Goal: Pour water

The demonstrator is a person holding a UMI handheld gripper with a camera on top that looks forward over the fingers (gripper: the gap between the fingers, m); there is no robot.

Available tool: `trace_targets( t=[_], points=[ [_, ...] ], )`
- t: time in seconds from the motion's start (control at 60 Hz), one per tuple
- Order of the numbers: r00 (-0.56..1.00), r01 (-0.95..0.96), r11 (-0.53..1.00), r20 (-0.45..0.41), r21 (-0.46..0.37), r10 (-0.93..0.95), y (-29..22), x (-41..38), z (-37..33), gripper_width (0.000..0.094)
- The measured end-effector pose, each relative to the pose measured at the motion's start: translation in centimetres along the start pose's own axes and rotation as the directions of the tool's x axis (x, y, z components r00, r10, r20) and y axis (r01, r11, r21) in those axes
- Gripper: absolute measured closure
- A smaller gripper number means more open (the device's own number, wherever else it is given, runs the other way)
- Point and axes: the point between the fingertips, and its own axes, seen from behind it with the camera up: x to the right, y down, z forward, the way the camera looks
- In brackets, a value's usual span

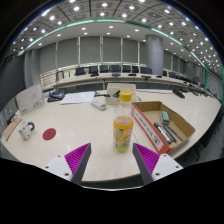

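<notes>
- Room: big office/meeting space w/ rows of ceiling lights, curtained windows along the far wall, dark chairs (105, 70) lined up at the far side.
- Counter (80, 125): long, pale cream top, runs from the tool out toward the chairs; carries everything below.
- Cardboard box (160, 122): open-topped, on the counter to the right of centre, just beside the near bottle; red strip along its near-left wall; some small items inside, can't tell what.
- Papers (78, 98): white sheets lying flat on the counter, left of the far cup; another white upright card further left near the counter edge.
- Tool (113, 160): two fingers w/ magenta pads (76, 157), spread wide apart, gripping nothing; both hang low over the near counter edge.
- Bottle (122, 132): clear plastic w/ yellow-orange label/contents, upright on the counter, just ahead of the tool and roughly on its centre line, beyond the fingertips, not touching either finger.
- Cup (126, 96): yellowish container, upright, further back on the counter, behind the bottle and nearly in line w/ it, well apart from it.
- Red disc (49, 133): small, flat on the counter, left of the bottle, ahead of the left finger.
- Small dark item next to the disc, further left: too small to tell.
</notes>
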Motion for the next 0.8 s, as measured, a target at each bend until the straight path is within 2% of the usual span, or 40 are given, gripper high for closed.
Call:
trace_targets(
  t=[0.25, 0.35, 0.433, 0.5, 0.617, 0.683, 0.8],
  points=[
    [1.0, 0.023, 0.996, 0.012, 0.083, -0.024, -0.8, 3.1, 9.4, 0.008],
    [0.999, 0.026, 0.993, 0.02, 0.114, -0.028, -1.2, 3.1, 11.9, 0.0121],
    [0.999, 0.039, 0.988, 0.019, 0.152, -0.043, -2.0, 2.9, 13.0, 0.0218],
    [0.999, 0.046, 0.979, 0.002, 0.199, -0.047, -3.1, 3.3, 13.4, 0.0398],
    [0.999, 0.051, 0.975, -0.006, 0.218, -0.051, -3.4, 2.8, 13.5, 0.0455],
    [0.997, 0.07, 0.974, -0.026, 0.213, -0.066, -3.5, 2.8, 13.5, 0.0517],
    [0.988, 0.142, 0.973, -0.082, 0.183, -0.129, -3.8, 2.7, 13.5, 0.0537]
  ],
)
